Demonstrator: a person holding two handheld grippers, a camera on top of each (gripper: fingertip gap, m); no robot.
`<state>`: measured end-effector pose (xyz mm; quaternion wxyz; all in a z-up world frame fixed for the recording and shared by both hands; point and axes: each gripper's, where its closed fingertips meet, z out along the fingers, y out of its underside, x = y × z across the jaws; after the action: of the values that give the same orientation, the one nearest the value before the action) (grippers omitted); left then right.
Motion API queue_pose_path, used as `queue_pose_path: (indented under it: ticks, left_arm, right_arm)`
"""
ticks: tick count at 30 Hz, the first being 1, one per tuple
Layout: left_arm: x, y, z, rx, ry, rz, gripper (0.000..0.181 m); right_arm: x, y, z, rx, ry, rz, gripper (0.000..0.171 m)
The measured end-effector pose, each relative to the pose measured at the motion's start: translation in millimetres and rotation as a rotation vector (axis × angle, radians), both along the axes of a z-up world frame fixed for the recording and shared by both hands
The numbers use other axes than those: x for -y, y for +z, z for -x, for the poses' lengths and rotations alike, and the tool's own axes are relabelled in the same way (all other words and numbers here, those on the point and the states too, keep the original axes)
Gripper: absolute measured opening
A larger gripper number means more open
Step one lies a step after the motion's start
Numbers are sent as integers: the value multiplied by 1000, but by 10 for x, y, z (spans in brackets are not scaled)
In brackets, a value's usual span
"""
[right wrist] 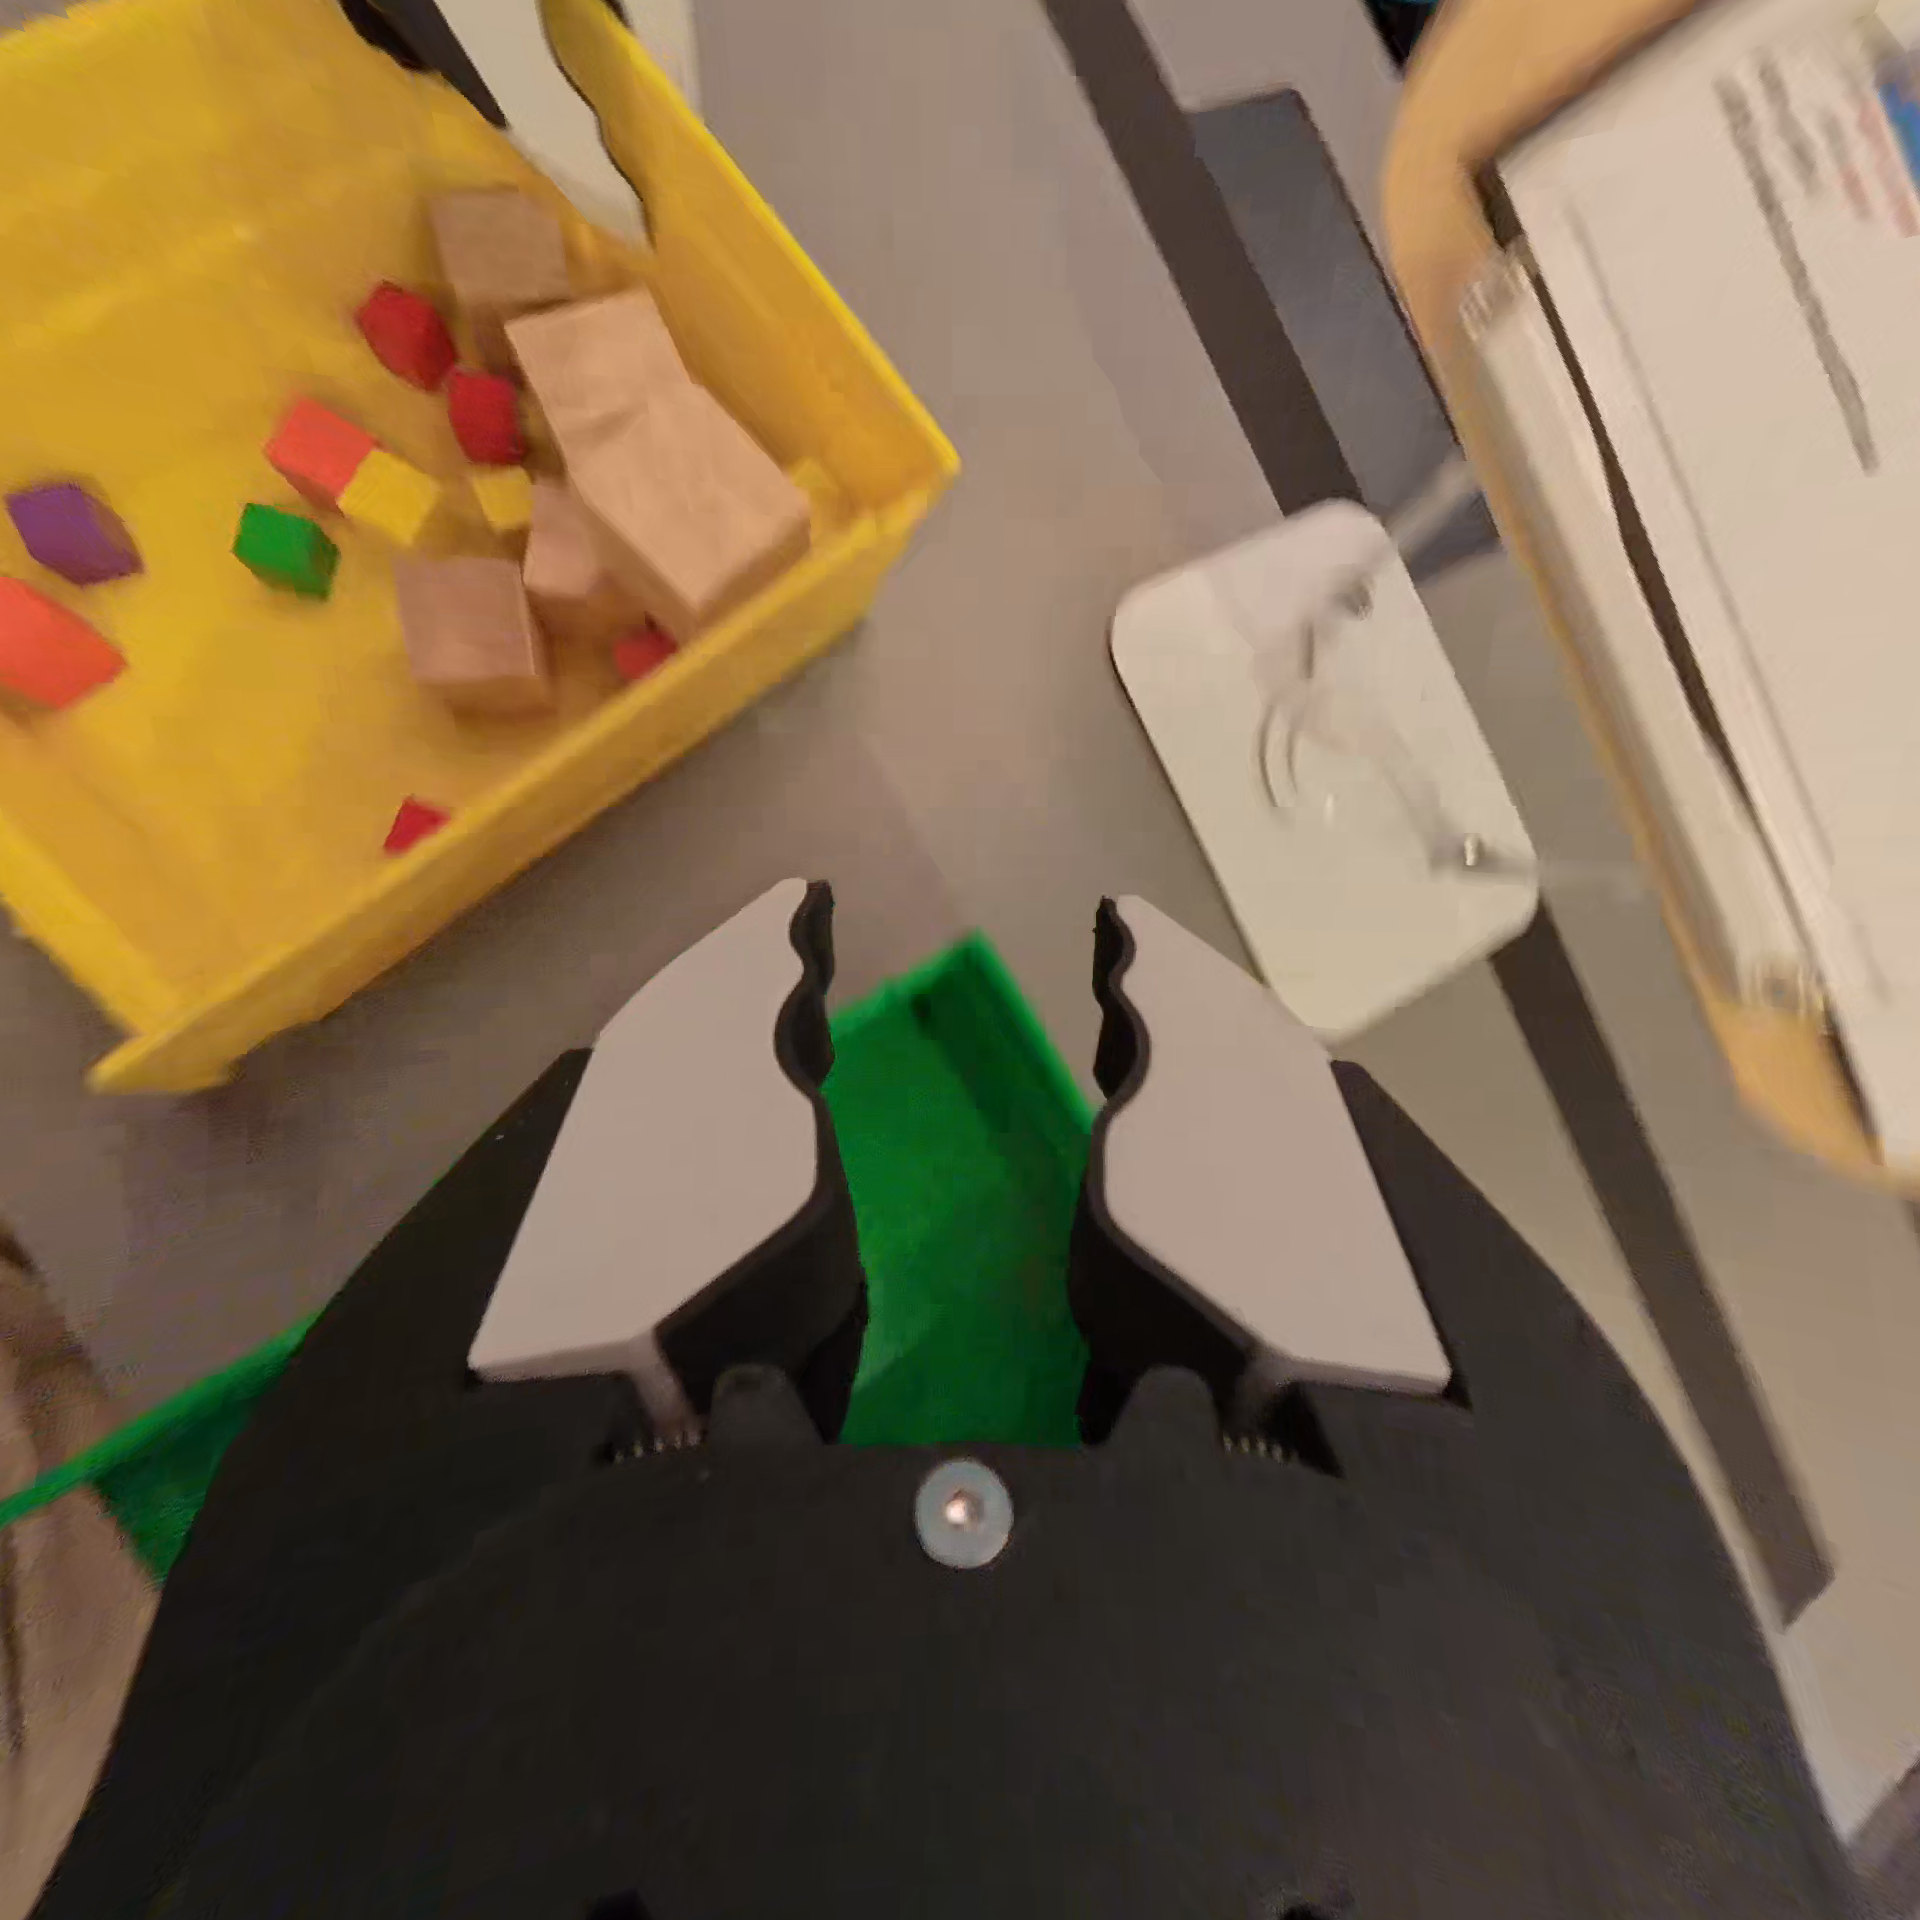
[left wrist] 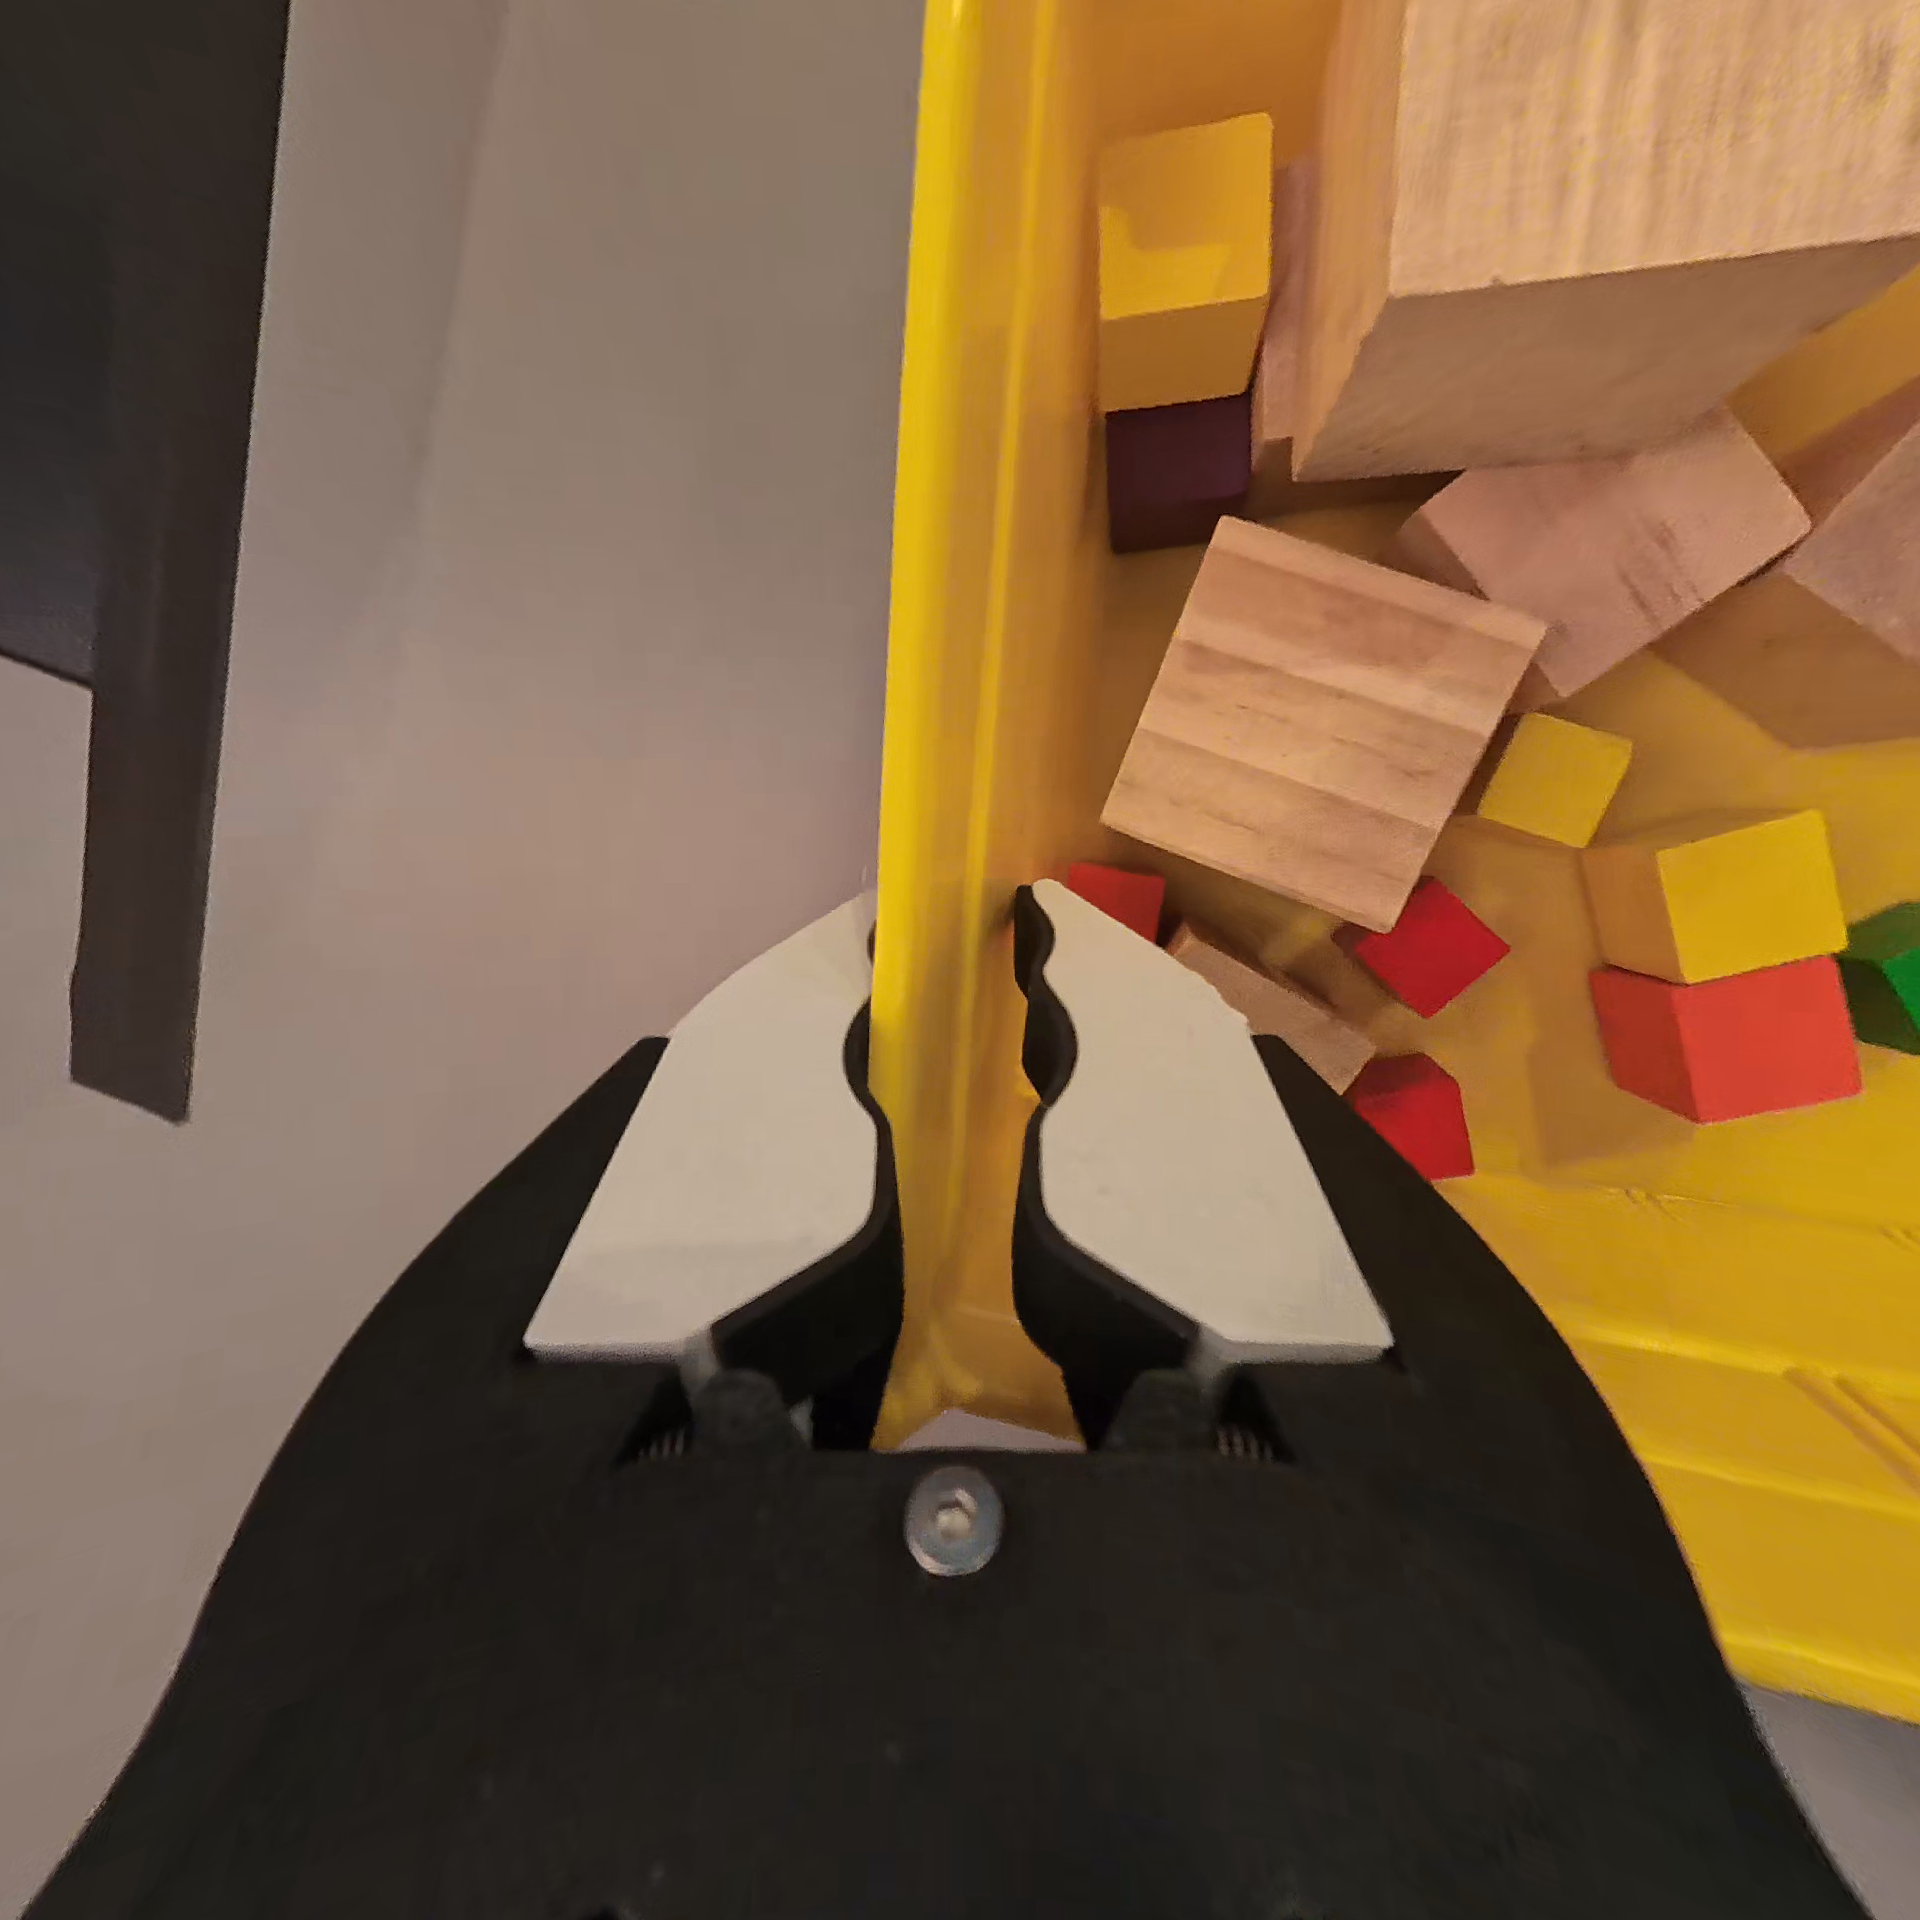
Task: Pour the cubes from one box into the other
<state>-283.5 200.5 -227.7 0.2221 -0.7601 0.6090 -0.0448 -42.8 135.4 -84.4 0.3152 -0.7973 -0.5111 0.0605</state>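
My left gripper (left wrist: 948, 904) is shut on the side wall of the yellow box (left wrist: 956, 520). The box holds several cubes: plain wooden cubes (left wrist: 1320, 727), plus yellow, red, orange, green and purple ones. The right wrist view shows the yellow box (right wrist: 520, 831) at upper left with the cubes (right wrist: 655, 457) piled toward one corner, and the left gripper (right wrist: 592, 125) on its far wall. My right gripper (right wrist: 964, 902) is open above a corner of the green box (right wrist: 956, 1143), whose inside is mostly hidden under it. The right wrist view is blurred.
A white rounded flat device (right wrist: 1320, 769) lies on the grey table right of the green box. A black strip (right wrist: 1247, 312) runs behind it. A tan-rimmed object holding printed sheets (right wrist: 1662, 468) fills the right edge. A dark panel (left wrist: 135, 520) hangs at left.
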Motion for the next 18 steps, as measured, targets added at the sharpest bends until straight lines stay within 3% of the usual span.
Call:
queue_pose_path:
  ticks: [2, 5, 9, 14, 18]
  left_arm:
    - [6, -6, -81, 1, -9, -1, 21]
    - [21, -6, -153, 7, -18, 12, 21]
    - [26, -22, -161, 12, -28, 33, 21]
    - [45, -15, -191, 29, -49, 64, 15]
    - [160, 17, -236, 61, -64, 157, 4]
  right_arm:
    - [-208, -206, 514, 36, 121, 88, 50]
    - [-526, -605, 980, 132, 222, 193, 46]
    - [-746, -1003, 1207, 226, 301, 289, 39]
    - [-630, -1395, 1263, 331, 352, 446, 8]
    - [-610, -1399, 1318, 270, 370, 477, 1]
